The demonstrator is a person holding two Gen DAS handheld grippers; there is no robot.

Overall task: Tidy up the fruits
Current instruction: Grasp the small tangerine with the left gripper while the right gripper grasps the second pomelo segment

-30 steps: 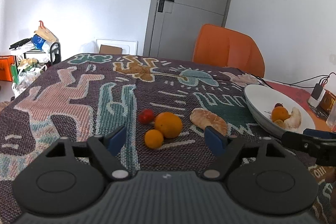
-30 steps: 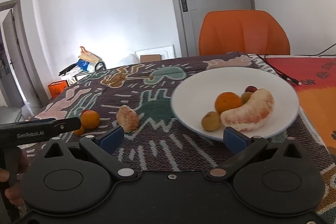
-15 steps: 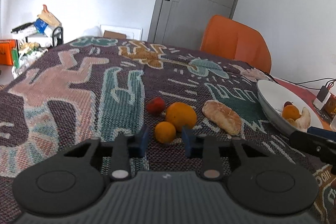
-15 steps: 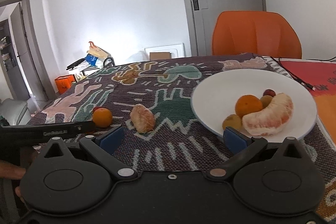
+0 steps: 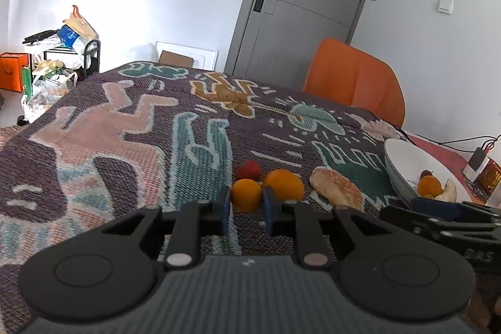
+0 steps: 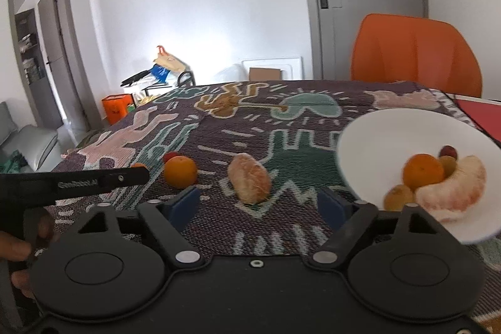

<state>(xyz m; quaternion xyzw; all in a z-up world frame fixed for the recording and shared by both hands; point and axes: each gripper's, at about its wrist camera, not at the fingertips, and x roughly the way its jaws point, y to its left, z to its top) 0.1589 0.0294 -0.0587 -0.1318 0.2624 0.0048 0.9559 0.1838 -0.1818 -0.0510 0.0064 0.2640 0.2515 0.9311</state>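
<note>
My left gripper [image 5: 246, 207] is shut on a small orange [image 5: 246, 195] low over the patterned cloth. Beside it lie a larger orange [image 5: 284, 184], a red fruit [image 5: 249, 169] and a peeled citrus piece [image 5: 336, 191]. The white plate [image 5: 404, 158] at the right holds an orange, small fruits and a peeled pomelo segment [image 6: 454, 187]. My right gripper [image 6: 260, 205] is open and empty, just short of the peeled citrus piece [image 6: 249, 181], with the plate [image 6: 391, 130] to its right. The left gripper's body [image 6: 72, 182] shows at the left of the right wrist view.
An orange chair [image 5: 353, 77] stands behind the table's far edge. A charger with cables [image 5: 477, 160] lies on a red mat beyond the plate. A cluttered rack [image 5: 59, 52] stands off the table's left.
My left gripper's fingers closed from wide open onto the small orange while moving forward. My right gripper swung left, so the peeled citrus piece now sits between its fingers' line.
</note>
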